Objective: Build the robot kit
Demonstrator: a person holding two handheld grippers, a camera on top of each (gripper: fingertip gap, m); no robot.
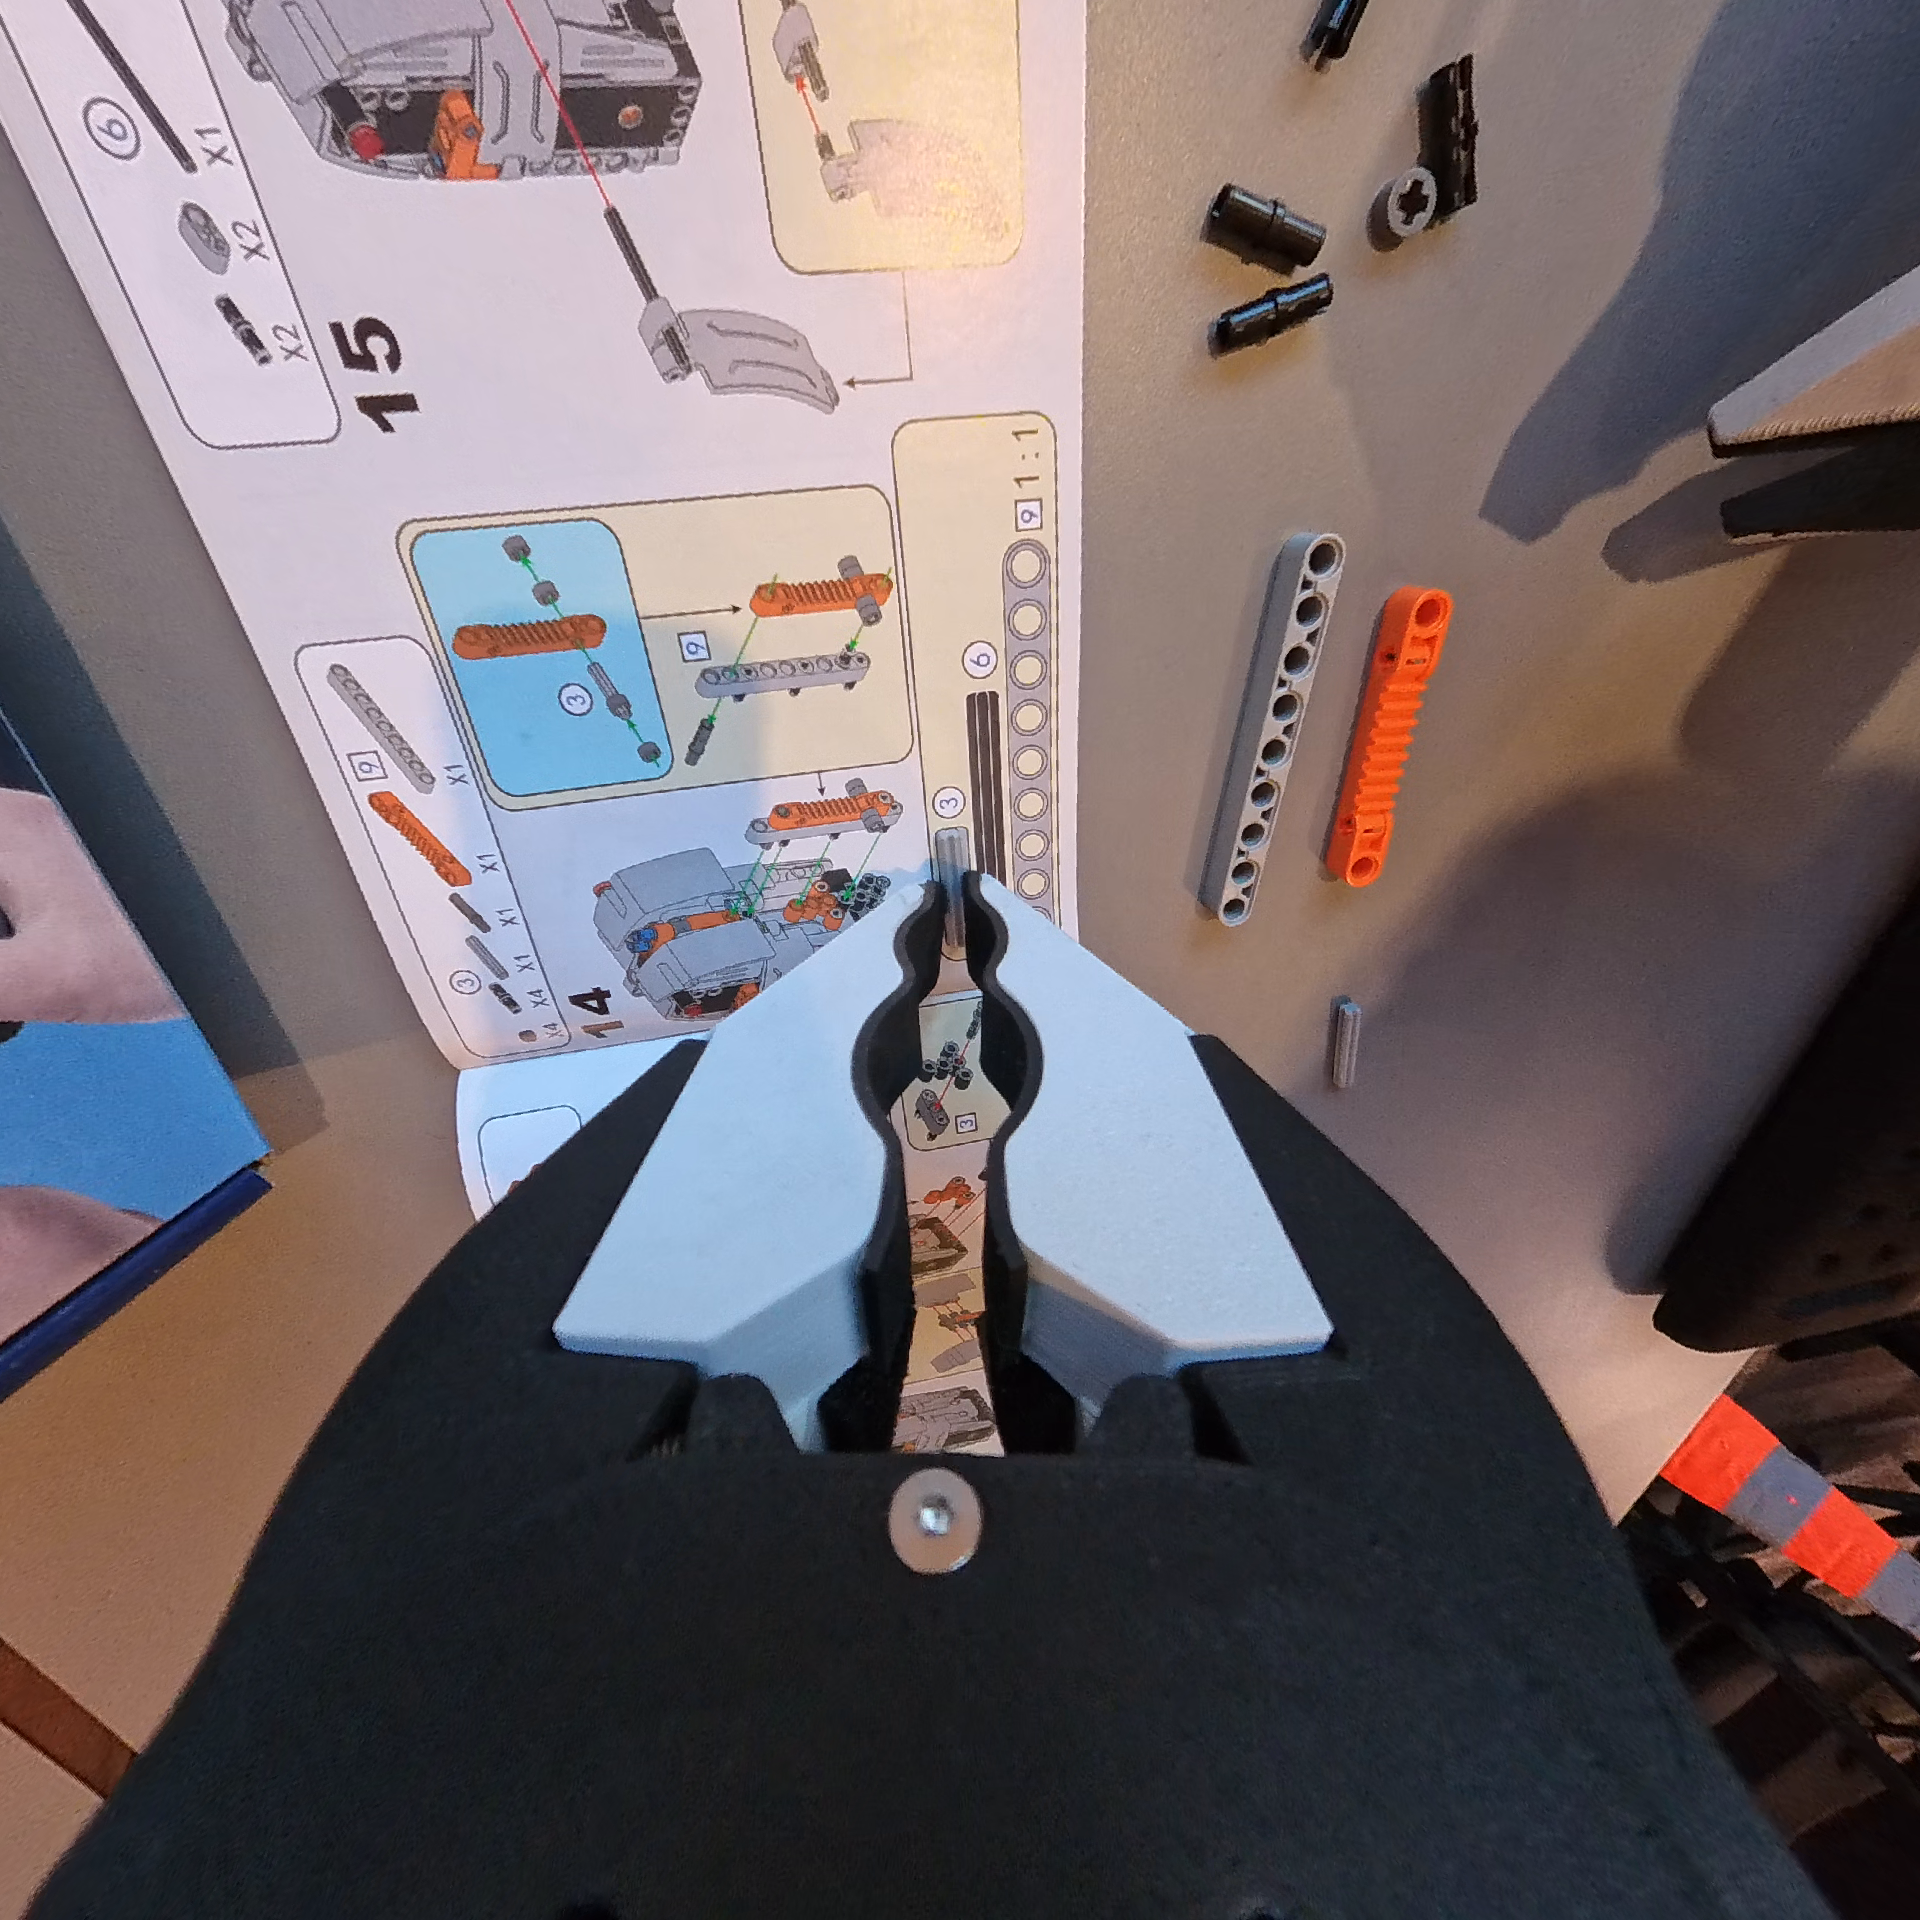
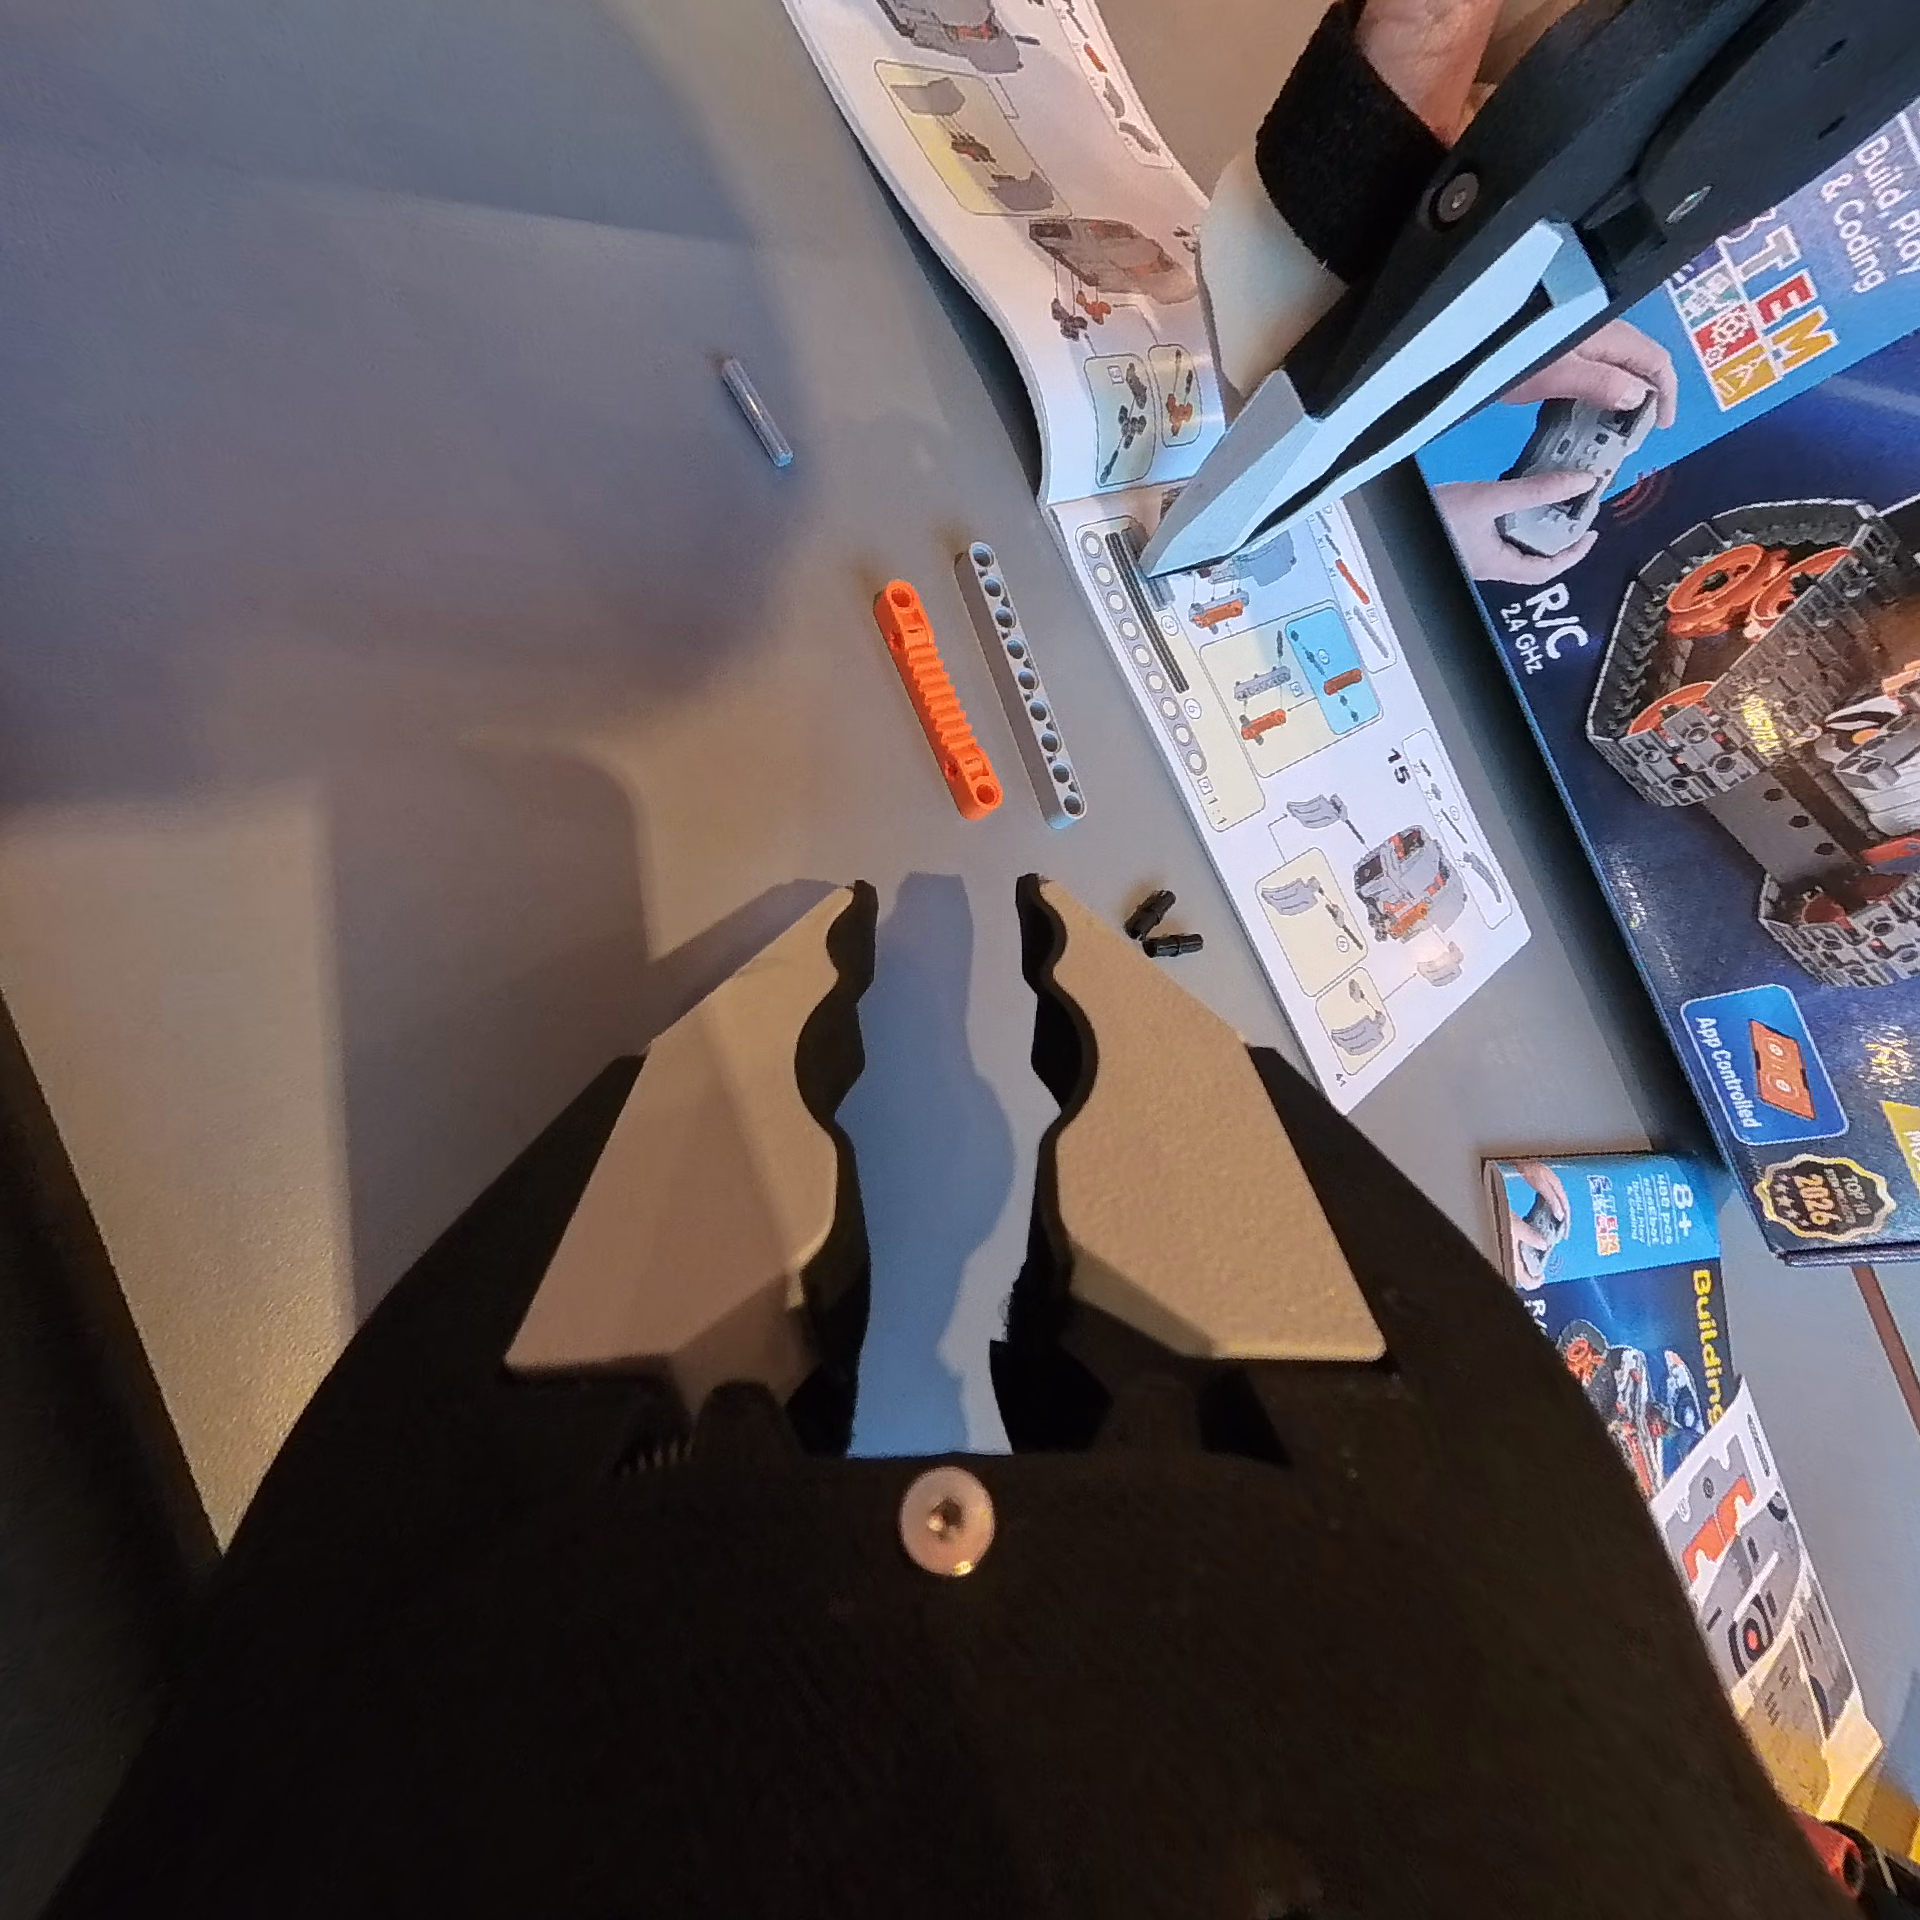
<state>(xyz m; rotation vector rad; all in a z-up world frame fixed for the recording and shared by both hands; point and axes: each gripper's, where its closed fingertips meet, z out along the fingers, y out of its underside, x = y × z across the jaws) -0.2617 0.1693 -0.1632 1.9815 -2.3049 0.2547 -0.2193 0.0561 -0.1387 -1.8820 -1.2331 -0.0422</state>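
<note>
My left gripper [image 1: 951,896] is shut on a short grey axle [image 1: 951,862]. It holds the axle down on the size chart of an open instruction booklet [image 1: 623,416]. The right wrist view shows this gripper [image 2: 1155,566] with its tip on the booklet [image 2: 1340,831]. My right gripper [image 2: 945,891] is open and empty, hovering over the grey table. Just beyond it lie an orange toothed rack [image 2: 935,707] and a long grey holed beam [image 2: 1018,686]. Two black pins [image 2: 1162,927] lie to its right.
Rack [image 1: 1387,738], beam [image 1: 1278,727] and a second grey axle [image 1: 1343,1039] lie right of the booklet. Black pins [image 1: 1262,234], a grey bush [image 1: 1408,208] and a black connector [image 1: 1449,125] lie farther off. A large blue kit box [image 2: 1714,779] and a small box [image 2: 1621,1299] stand at right. Left tips to right tips: about 12 cm. Measured from the fingertips, the grey bush [image 1: 1408,208] is 5 cm or so from the right gripper and 12 cm from the left.
</note>
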